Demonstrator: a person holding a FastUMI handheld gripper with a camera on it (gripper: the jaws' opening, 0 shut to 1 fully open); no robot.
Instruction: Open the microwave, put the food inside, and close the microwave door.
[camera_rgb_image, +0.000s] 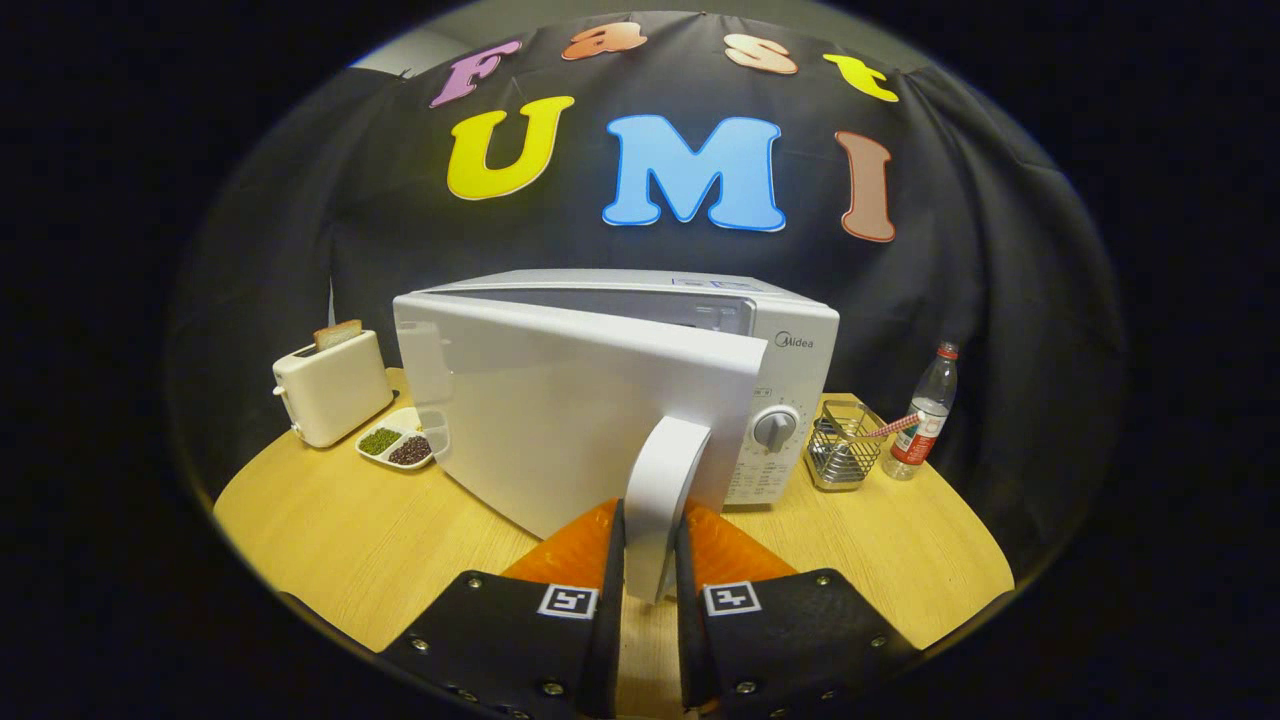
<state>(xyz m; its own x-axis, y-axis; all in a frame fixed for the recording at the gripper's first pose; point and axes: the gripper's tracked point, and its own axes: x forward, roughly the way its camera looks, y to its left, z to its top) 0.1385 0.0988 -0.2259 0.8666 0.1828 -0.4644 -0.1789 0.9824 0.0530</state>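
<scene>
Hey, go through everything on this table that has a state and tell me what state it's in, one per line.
microwave door: partly open, swung toward the gripper
door handle: clamped between both fingers
gripper: shut on the door handle
toaster: bread slice sticking up from the slot
divided dish: holds dark and green fillings
bottle: upright, capped
wire basket: upright

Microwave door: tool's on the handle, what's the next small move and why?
Probably keep swinging the door wider. The tool is shut on the door handle, one finger on each side, and the door stands only partly open, still covering most of the microwave cavity, so food couldn't go in yet.
</scene>
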